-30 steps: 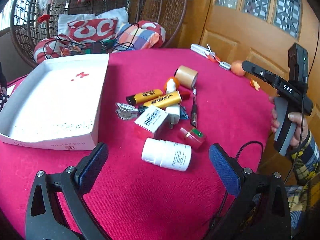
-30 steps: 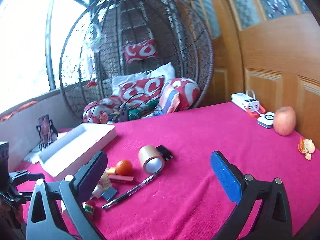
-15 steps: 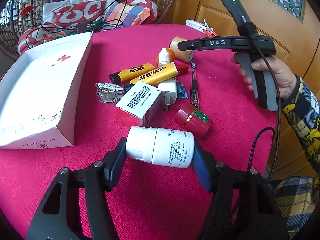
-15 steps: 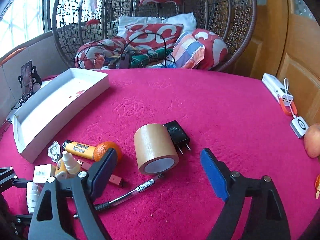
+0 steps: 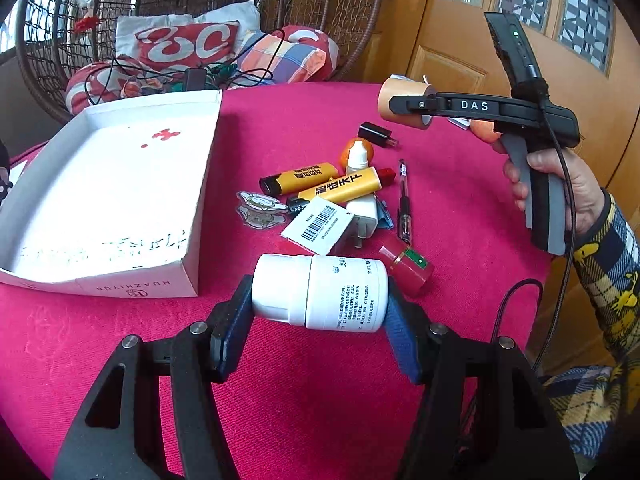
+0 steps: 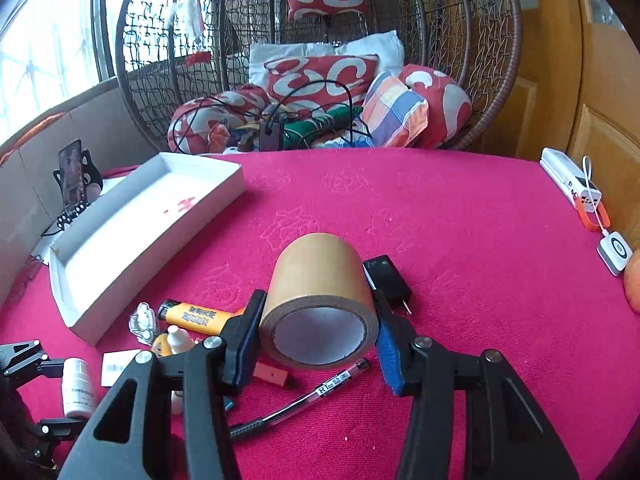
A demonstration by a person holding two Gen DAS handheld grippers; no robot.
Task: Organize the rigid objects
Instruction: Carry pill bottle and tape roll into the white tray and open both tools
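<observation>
My left gripper (image 5: 320,312) is shut on a white pill bottle (image 5: 320,294), held sideways just above the red tablecloth. My right gripper (image 6: 318,328) is shut on a brown tape roll (image 6: 320,300), lifted off the cloth; it also shows in the left wrist view (image 5: 404,106). A white open box (image 5: 120,184) lies to the left, empty. On the cloth lie two yellow tubes (image 5: 340,186), a dropper bottle (image 5: 357,158), a barcode box (image 5: 320,228), a white plug (image 5: 364,216), a pen (image 5: 403,200), a red jar (image 5: 406,266) and a black charger (image 6: 386,280).
A wicker hanging chair (image 6: 320,60) with cushions and cables stands behind the table. A power bank (image 6: 570,180), a small white device (image 6: 616,250) and an apple (image 6: 634,284) lie at the right edge. A phone on a stand (image 6: 72,180) is at the left.
My left gripper closed on the pill bottle and raised it. My right gripper moved onto the tape roll, closed on it and lifted it.
</observation>
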